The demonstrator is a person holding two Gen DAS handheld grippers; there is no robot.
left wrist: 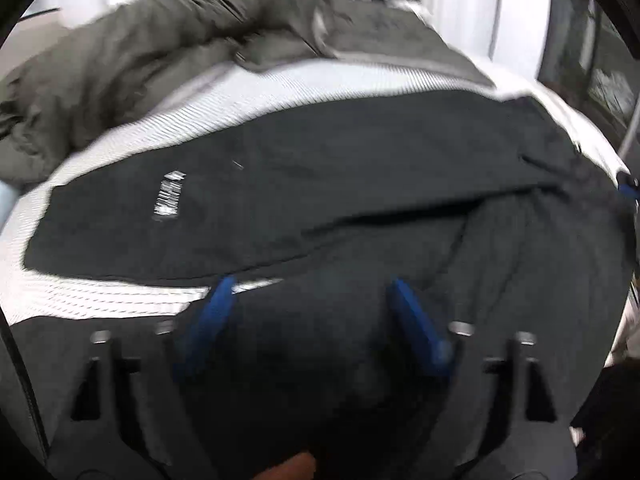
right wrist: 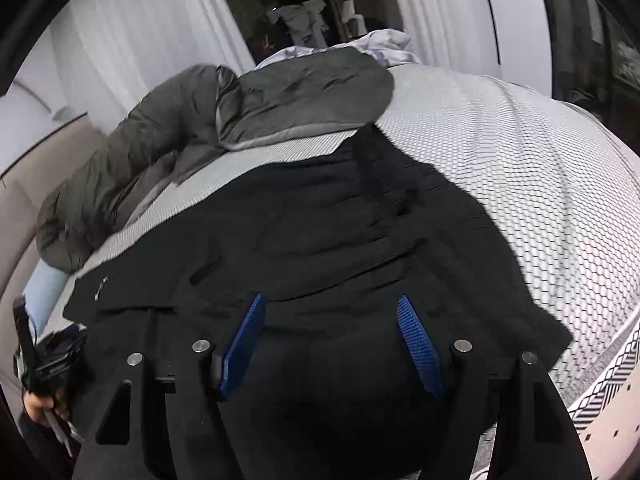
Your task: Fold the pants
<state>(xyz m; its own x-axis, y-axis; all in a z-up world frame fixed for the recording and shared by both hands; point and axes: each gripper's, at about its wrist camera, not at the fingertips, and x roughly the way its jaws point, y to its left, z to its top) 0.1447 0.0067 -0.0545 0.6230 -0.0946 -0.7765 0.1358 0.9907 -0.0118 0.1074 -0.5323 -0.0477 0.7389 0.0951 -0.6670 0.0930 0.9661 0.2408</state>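
Black pants (left wrist: 320, 184) lie spread on a bed with a white patterned cover (left wrist: 260, 92). A white logo (left wrist: 170, 196) shows on one leg. In the left wrist view my left gripper (left wrist: 312, 284) is open, its blue fingers (left wrist: 208, 324) just above the near black fabric; the view is blurred. In the right wrist view the pants (right wrist: 320, 232) lie across the cover (right wrist: 520, 160). My right gripper (right wrist: 332, 300) is open over the near edge of the pants, holding nothing. The left gripper (right wrist: 36, 360) shows at the far left of that view, in a hand.
A dark olive duvet (left wrist: 160, 48) is bunched along the far side of the bed, also in the right wrist view (right wrist: 200, 120). Pale crumpled linen (right wrist: 380, 44) lies behind it. White curtains (right wrist: 140, 40) hang beyond. The bed's right edge (right wrist: 608, 368) drops off nearby.
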